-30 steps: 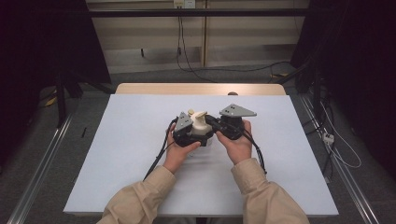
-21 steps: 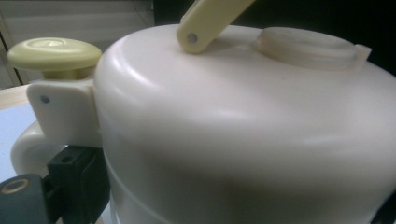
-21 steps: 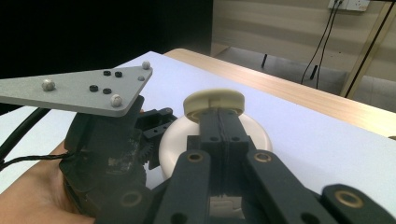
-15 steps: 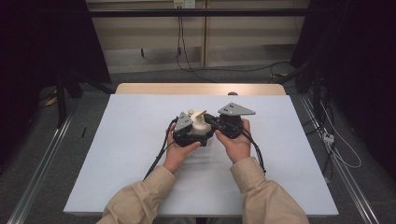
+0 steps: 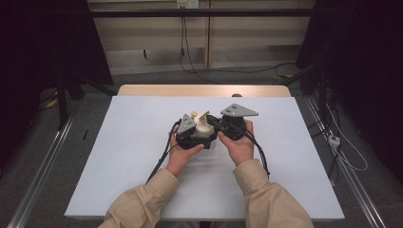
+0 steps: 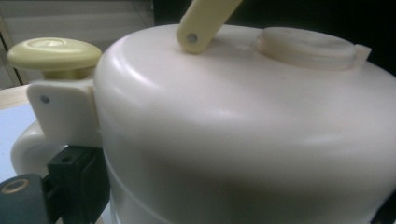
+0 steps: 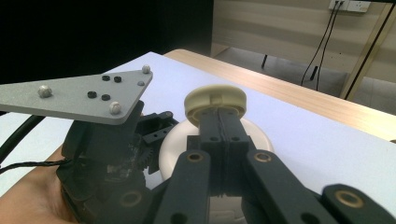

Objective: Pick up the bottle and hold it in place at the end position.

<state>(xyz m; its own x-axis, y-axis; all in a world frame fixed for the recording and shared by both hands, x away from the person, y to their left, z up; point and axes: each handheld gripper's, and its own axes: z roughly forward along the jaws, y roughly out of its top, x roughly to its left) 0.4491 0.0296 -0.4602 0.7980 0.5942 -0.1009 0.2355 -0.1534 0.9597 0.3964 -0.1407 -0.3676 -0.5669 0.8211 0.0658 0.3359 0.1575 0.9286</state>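
Pale tabletop (image 5: pixel 133 156) bears an unmarked cream kettle (image 5: pixel 203 129) with no legible writing.

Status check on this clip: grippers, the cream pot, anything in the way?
Left gripper shut on pot. Right gripper shut, tips at lid knob. Table around them bare.

Tan long sleeves (image 5: pixel 256 194) cover both forearms. Each hand carries a black gripper, the left gripper (image 5: pixel 190 135) and right gripper (image 5: pixel 233 126), topped by a grey triangular plate (image 7: pixel 79 95) studded with silver and black screws; brass-ringed pivots mark the jaws, black cables (image 5: pixel 159 161) trailing.
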